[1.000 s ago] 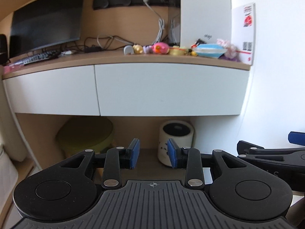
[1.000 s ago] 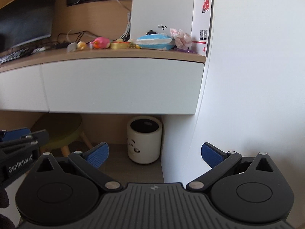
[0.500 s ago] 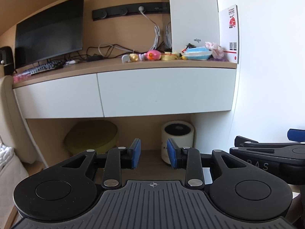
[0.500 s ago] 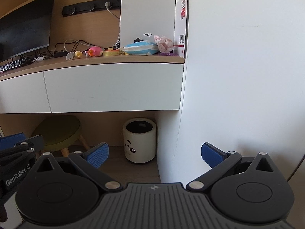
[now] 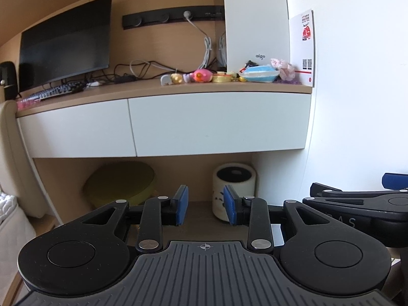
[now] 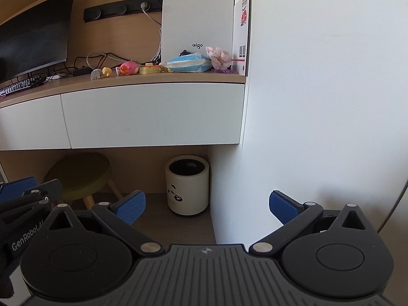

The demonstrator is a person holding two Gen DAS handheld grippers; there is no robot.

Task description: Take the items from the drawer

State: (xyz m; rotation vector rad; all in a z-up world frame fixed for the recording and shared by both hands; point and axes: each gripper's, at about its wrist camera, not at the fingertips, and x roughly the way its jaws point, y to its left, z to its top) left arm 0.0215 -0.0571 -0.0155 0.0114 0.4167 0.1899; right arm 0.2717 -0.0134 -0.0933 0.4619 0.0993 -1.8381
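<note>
Drawers sit shut under the desk [image 5: 107,94]: a right drawer [image 5: 219,122] and a left drawer [image 5: 76,130], both flat white fronts with no handle or knob in view. Whatever is to be taken out lies hidden inside, and nothing shows which drawer holds it.

Both grippers hang well short of the desk, below the level of the drawers, holding nothing. The left gripper [image 5: 206,208] has its blue pads parted by a modest gap with only air between them. The right gripper [image 6: 207,205] stands spread wide, also empty.

On top of the desk, toward its right end, lie small toys [image 5: 199,76], a blue pack [image 5: 258,74] and a white box [image 5: 255,20]; a monitor [image 5: 66,43] and keyboard [image 5: 51,93] sit toward its left end. Beneath the desk stand a bin [image 6: 187,185] and a stool [image 6: 81,176].

A drawer front like this is probably stiff, smooth and slippery, so pinching its face would fail. With no pull visible, the lower edge, where the front overhangs the space beneath the desk, looks like the likeliest hold: one finger hooked under and behind that lip near the middle, then a straight, level pull. Off-centre pulling could make it bind. How heavy it is cannot be judged while closed.
</note>
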